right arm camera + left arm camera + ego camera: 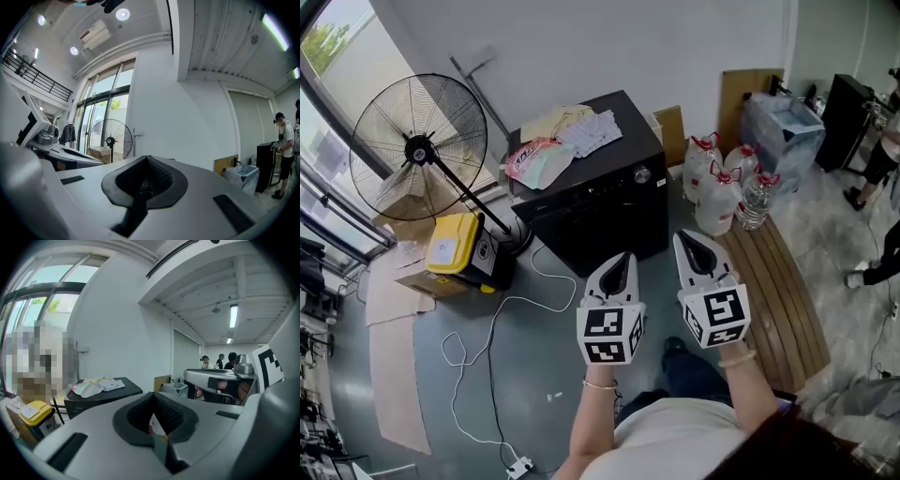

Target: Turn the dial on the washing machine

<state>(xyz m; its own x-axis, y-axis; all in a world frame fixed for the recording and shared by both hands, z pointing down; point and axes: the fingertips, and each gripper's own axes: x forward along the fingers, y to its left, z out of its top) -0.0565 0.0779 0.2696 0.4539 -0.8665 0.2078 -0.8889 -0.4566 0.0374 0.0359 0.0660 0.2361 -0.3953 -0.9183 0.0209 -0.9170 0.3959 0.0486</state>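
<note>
My white shirt (675,439) fills the bottom of the head view, and just past it both forearms reach forward, each with a marker cube at the wrist end. My left gripper (622,259) has its jaws closed together with nothing between them, and my right gripper (685,240) is closed the same way and empty. Both point across the grey floor (534,375) toward the washing machine (600,211), a black box standing against the white wall, apart from either tip. Its round silver dial (643,174) sits at the upper right of the front panel, untouched. Clothes and papers (562,142) lie on the lid. A standing fan (420,145) and a yellow case (454,242) are to its left, water jugs (720,183) to its right, beside a slatted wooden bench (787,295).
</note>
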